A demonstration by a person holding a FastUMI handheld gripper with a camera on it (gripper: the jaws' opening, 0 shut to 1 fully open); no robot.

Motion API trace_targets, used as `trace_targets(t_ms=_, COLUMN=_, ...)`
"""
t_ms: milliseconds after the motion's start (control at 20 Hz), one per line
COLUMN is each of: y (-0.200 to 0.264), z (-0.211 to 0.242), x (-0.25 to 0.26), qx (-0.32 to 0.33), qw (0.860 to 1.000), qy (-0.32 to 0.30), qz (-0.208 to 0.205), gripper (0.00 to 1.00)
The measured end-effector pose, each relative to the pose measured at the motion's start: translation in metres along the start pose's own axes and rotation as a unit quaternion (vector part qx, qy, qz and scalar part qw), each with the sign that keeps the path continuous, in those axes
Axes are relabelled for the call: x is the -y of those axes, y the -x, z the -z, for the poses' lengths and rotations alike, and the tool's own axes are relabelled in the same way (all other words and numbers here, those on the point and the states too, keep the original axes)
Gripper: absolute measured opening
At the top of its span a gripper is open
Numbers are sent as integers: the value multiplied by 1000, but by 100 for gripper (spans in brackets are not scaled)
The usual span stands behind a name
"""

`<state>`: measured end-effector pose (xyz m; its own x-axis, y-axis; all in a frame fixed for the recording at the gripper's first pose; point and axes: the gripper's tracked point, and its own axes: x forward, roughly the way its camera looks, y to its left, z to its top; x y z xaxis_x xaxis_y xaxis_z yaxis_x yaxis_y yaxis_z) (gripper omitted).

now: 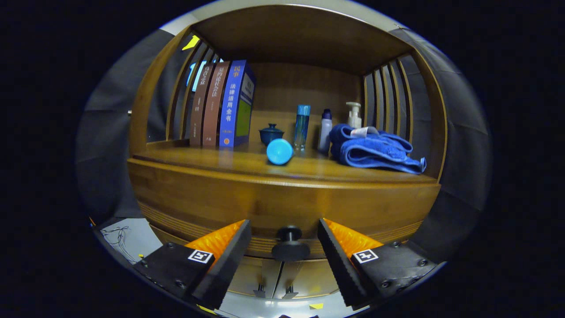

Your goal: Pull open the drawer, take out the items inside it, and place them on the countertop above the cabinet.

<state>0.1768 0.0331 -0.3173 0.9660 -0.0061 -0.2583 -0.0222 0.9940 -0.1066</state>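
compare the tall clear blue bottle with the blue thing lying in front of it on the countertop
The tall bottle stands upright; the lying blue object rests on its side, round end toward the hand-held gripper, whose open fingers flank the drawer knob. The bottle looks see-through, the lying object opaque. Both are blue and sit on the countertop.

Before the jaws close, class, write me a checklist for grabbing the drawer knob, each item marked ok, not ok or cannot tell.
1. Gripper open wider than the knob: ok.
2. Knob centred between the jaws: ok.
3. Either jaw touching the knob: not ok, gaps both sides.
4. Drawer front shut: ok.
5. Items inside the drawer: cannot tell.
6. Free countertop in front of the books: ok.
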Motion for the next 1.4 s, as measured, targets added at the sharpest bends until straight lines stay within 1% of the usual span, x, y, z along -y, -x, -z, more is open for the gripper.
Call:
trace_targets(t_ms=200, y=25, z=-57, x=3, qx=42, qw=999, qy=7, qz=-5, gripper=99)
trace_targets(t_ms=350, y=51, z=-101, x=3, qx=76, qw=997, qy=0, qz=-10, gripper=99)
trace_targets(t_ms=600, y=97, z=-162, x=-1, qx=95, qw=995, qy=4, qz=-33, gripper=99)
trace_targets(t_ms=700, y=117, z=-181, x=-2, qx=98, qw=994, qy=-6, qz=-39, gripper=99)
trace_targets(t_ms=850, y=151, z=-209, x=-1, qx=109, qw=992, qy=-37, qz=-46, gripper=99)
trace_targets(t_ms=950, y=174, z=-227, x=8, qx=129, qw=989, qy=-55, qz=-40, gripper=99)
trace_targets(t_ms=1050, y=200, z=-236, x=16, qx=140, qw=987, qy=-74, qz=-39, gripper=99)
trace_targets(t_ms=1150, y=218, z=-234, x=23, qx=136, qw=986, qy=-84, qz=-41, gripper=99)
trace_targets(t_ms=1400, y=246, z=-227, x=27, qx=134, qw=987, qy=-70, qz=-48, gripper=100)
